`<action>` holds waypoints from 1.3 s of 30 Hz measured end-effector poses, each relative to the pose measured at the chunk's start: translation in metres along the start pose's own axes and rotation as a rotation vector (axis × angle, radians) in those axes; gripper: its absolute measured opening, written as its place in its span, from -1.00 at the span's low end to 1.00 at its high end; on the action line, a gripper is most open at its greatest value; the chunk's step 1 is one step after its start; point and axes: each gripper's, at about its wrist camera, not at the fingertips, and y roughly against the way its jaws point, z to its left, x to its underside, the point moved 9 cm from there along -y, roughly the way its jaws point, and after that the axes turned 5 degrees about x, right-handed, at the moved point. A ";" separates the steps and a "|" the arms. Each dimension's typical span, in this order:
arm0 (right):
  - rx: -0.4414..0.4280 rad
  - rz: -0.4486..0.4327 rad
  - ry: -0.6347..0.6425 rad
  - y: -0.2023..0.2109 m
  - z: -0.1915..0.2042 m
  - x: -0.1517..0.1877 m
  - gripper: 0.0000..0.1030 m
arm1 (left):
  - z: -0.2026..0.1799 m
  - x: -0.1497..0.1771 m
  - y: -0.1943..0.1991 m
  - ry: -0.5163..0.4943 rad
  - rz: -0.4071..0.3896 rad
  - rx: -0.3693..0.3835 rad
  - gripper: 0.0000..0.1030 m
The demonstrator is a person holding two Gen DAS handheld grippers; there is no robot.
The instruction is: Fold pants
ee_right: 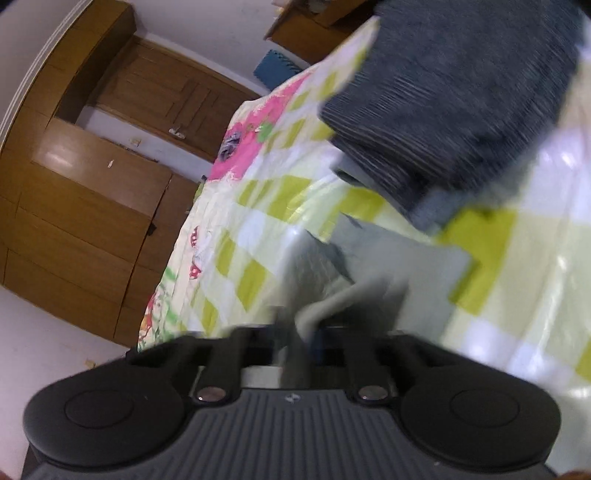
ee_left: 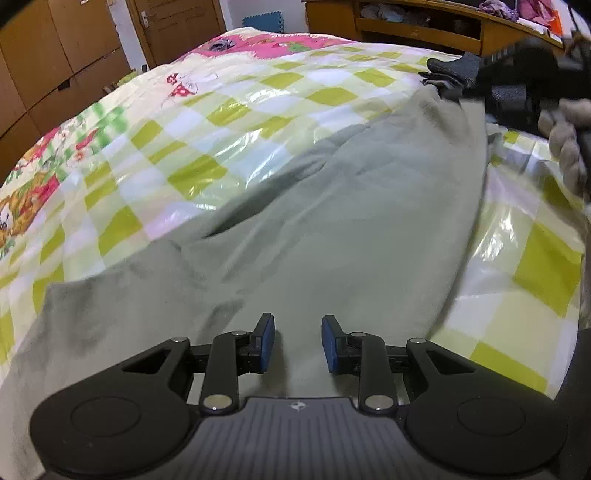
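Pale grey-green pants [ee_left: 332, 221] lie spread along the checked bed cover, running from the near left to the far right. My left gripper [ee_left: 298, 343] hovers over their near end, its blue pads apart with nothing between them. At the far right end the right gripper [ee_left: 517, 88] shows as a dark blur, with a person's hand [ee_left: 569, 144] on it. In the right wrist view the right gripper [ee_right: 301, 332] is shut on a bunched fold of the pants [ee_right: 399, 258]; its fingertips are blurred and partly hidden by the cloth.
A folded dark grey garment [ee_right: 443, 92] lies on the bed just beyond the pants' far end [ee_left: 454, 70]. The glossy green-and-white bed cover [ee_left: 221, 110] stretches left. Wooden wardrobes and a door [ee_left: 173, 26] stand behind, and a wooden shelf [ee_left: 424, 26] at the far right.
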 end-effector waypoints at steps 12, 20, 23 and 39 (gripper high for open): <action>0.072 -0.075 0.109 0.014 -0.028 -0.018 -0.91 | -0.012 -0.001 -0.011 -0.017 -0.020 -0.004 -0.15; 0.176 -0.020 0.162 0.026 -0.046 -0.017 -0.75 | -0.008 -0.002 0.006 -0.051 -0.045 -0.007 -0.05; 0.275 -0.112 0.270 0.047 -0.036 -0.027 -0.73 | 0.006 -0.005 0.017 -0.044 -0.072 -0.026 -0.03; -0.210 0.465 1.215 -0.074 0.171 0.188 -0.30 | 0.103 -0.004 0.013 -0.108 -0.079 -0.143 0.05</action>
